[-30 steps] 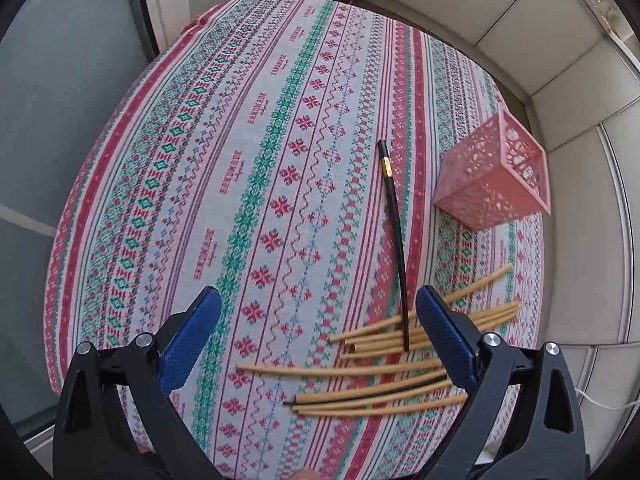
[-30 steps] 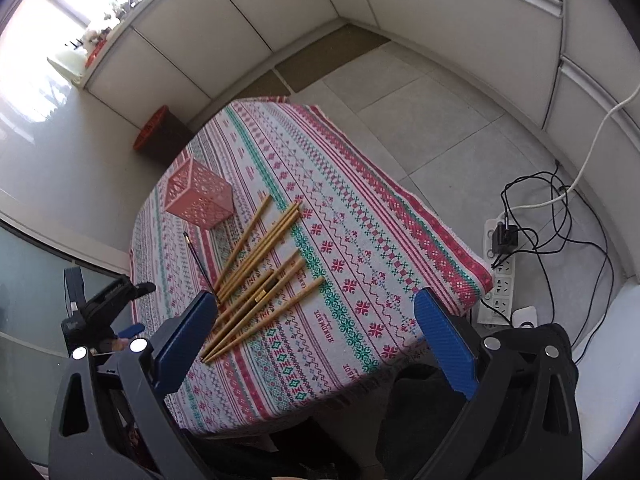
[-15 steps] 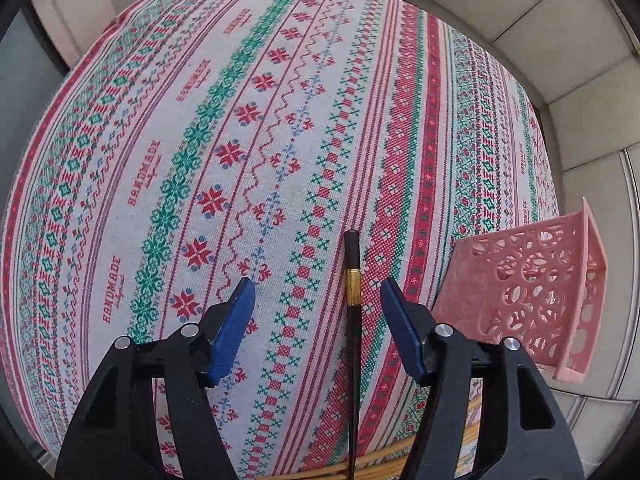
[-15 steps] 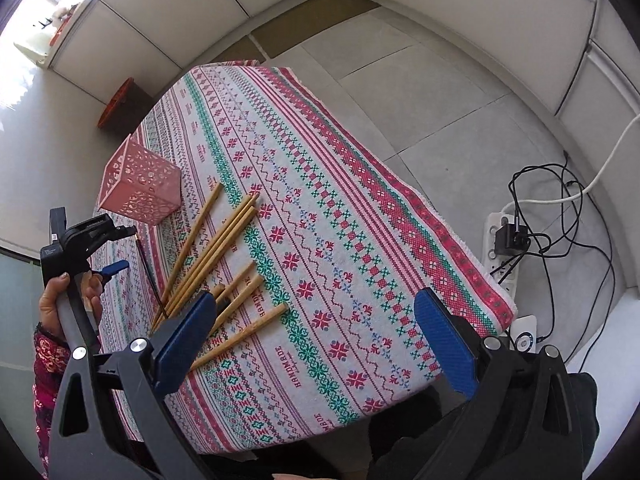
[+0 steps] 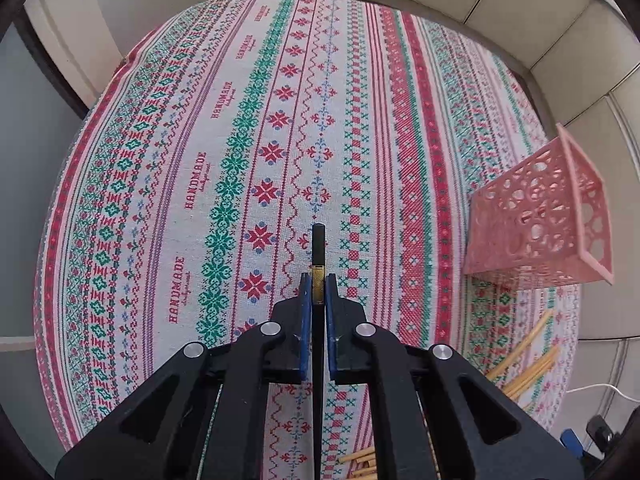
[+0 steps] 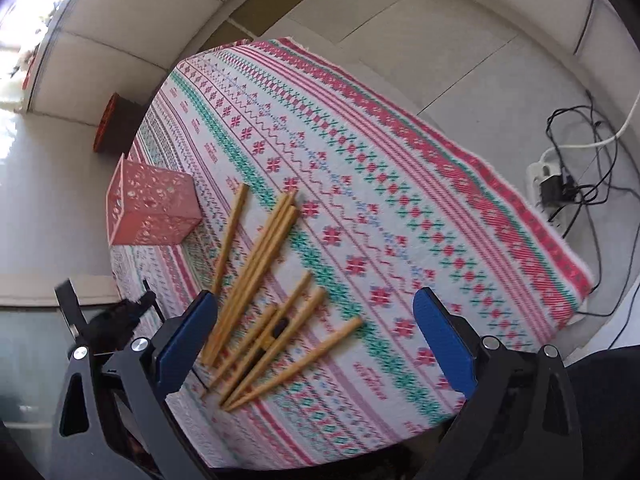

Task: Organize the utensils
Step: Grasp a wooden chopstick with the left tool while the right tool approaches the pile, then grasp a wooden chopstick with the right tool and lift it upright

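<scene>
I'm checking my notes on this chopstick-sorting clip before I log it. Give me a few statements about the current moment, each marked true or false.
1. The left hand-held gripper is shut on the black chopstick. True.
2. The right hand-held gripper holds a wooden chopstick. False: its jaws stand wide open, gripping nothing, over the wooden chopsticks.
3. The pink holder stands on the patterned tablecloth. True.
4. Wooden chopsticks already fill the pink holder. False: they lie loose on the cloth beside it, and none shows inside it.
5. The black chopstick has a gold band near its end. True.
</scene>
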`<state>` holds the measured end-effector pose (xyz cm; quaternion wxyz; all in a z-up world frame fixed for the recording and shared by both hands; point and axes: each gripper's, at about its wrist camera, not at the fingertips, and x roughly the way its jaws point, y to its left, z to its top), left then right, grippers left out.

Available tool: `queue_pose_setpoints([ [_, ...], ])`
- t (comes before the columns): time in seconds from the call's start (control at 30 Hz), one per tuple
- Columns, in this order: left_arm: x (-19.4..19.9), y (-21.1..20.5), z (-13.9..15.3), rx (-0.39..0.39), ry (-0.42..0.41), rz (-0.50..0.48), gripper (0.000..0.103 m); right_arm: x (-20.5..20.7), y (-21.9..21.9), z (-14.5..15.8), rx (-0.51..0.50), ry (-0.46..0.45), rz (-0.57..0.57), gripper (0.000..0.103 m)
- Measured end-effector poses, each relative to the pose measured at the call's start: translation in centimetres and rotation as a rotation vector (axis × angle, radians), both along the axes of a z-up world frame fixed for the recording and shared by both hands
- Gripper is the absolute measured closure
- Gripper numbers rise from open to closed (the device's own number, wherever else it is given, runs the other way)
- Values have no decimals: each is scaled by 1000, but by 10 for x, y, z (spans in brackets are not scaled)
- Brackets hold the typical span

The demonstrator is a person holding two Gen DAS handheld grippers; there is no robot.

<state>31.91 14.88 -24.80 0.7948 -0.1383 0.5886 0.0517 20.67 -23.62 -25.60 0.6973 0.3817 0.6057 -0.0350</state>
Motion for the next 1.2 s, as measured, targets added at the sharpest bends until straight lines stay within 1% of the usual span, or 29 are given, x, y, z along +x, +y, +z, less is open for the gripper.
queue_pose_setpoints([
  [0.03, -5, 2, 9, -22, -26, -1, 97, 12, 8, -2, 7, 14, 6, 14],
  [0.07, -11, 4, 21, -42, -57, -8, 97, 23, 16, -3, 11, 23, 23, 24],
  [0.1, -17, 4, 31, -53, -83, -20, 97, 34, 26, -5, 8, 32, 43, 30],
  [0.13, -24, 3, 43, -55, -117, -36, 97, 44, 35, -7, -2, 43, 53, 34],
  [0.2, -37, 3, 59, -67, -179, -60, 97, 61, 50, -14, -37, 79, 49, 49],
  [0.27, -48, 5, 75, -75, -235, -83, 97, 76, 61, -23, -71, 108, 25, 52],
  [0.33, -50, 10, 89, -86, -276, -95, 97, 88, 70, -27, -121, 114, 0, 55],
  [0.43, -59, 18, 101, -97, -317, -91, 97, 104, 84, -32, -134, 118, -9, 57],
  [0.53, -64, 30, 110, -119, -340, -87, 97, 118, 100, -38, -170, 152, 0, 69],
  [0.57, -67, 31, 112, -121, -345, -87, 97, 122, 106, -44, -181, 175, 5, 77],
  [0.6, -66, 34, 112, -121, -345, -90, 97, 124, 110, -47, -205, 190, 4, 80],
  [0.63, -67, 36, 113, -123, -345, -90, 97, 125, 114, -42, -243, 168, -6, 86],
  [0.67, -67, 37, 114, -127, -347, -93, 97, 126, 117, -44, -252, 170, -4, 91],
  [0.77, -70, 43, 117, -137, -362, -101, 97, 121, 113, -46, -218, 141, -86, 93],
  [0.83, -73, 47, 120, -145, -375, -98, 97, 112, 107, -45, -183, 117, -108, 94],
  [0.9, -76, 50, 123, -147, -386, -95, 97, 104, 101, -37, -124, 68, -121, 95],
  [1.0, -84, 48, 134, -143, -413, -101, 97, 86, 95, -9, -124, -13, -112, 95],
  [1.07, -90, 44, 142, -137, -435, -113, 97, 72, 92, 14, -132, -70, -99, 95],
  [1.2, -102, 33, 161, -120, -477, -138, 97, 33, 78, 61, -121, -174, -75, 95],
])
